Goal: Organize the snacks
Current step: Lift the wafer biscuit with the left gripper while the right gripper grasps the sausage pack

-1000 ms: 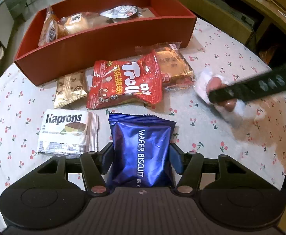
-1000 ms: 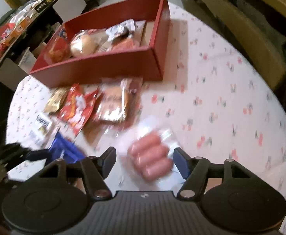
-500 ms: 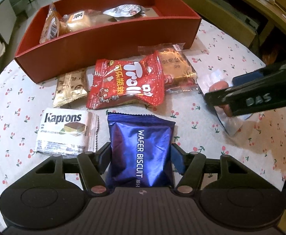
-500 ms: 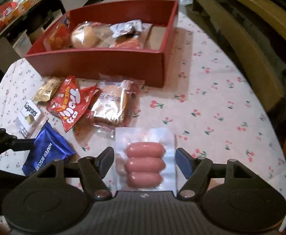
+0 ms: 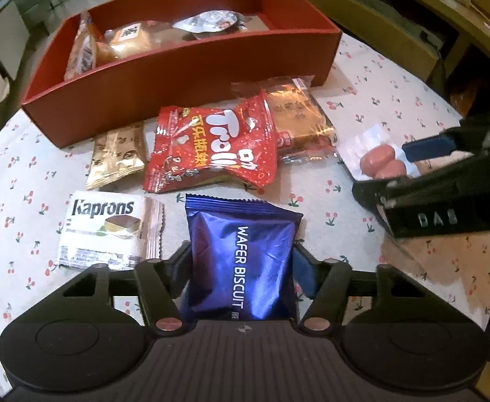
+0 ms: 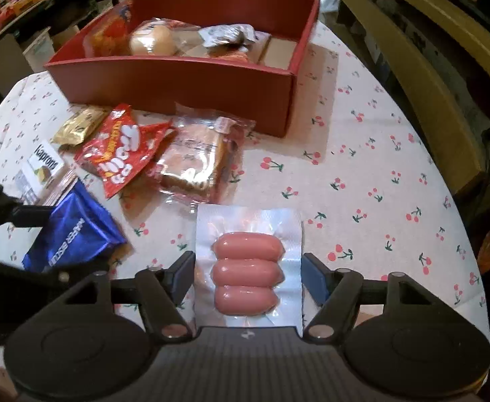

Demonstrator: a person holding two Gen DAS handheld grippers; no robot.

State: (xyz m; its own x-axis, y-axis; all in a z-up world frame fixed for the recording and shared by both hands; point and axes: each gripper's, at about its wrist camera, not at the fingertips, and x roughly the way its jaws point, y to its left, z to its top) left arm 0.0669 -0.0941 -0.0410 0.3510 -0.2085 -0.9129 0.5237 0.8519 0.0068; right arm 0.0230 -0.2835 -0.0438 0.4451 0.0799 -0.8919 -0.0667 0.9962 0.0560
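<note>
Left gripper [image 5: 241, 263]: just closing in, pinching the blue wafer packet [image 5: 241, 244] lying on the tablecloth [image 5: 27, 174]. Right gripper [image 6: 248, 273]: narrowing, straddling the sausage pack [image 6: 248, 248] without squeezing, near the red box [image 6: 178, 80].

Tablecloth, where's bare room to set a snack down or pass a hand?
Bare cloth lies right of the sausage pack, out to the table edge, and right of the red box. Inside the box, its right end is free. Crowded: between the box and the wafer pack.

Black tongs [image 5: 241, 264] with blue pads [image 5: 303, 273], copper screws, ribbed grey housing.
</note>
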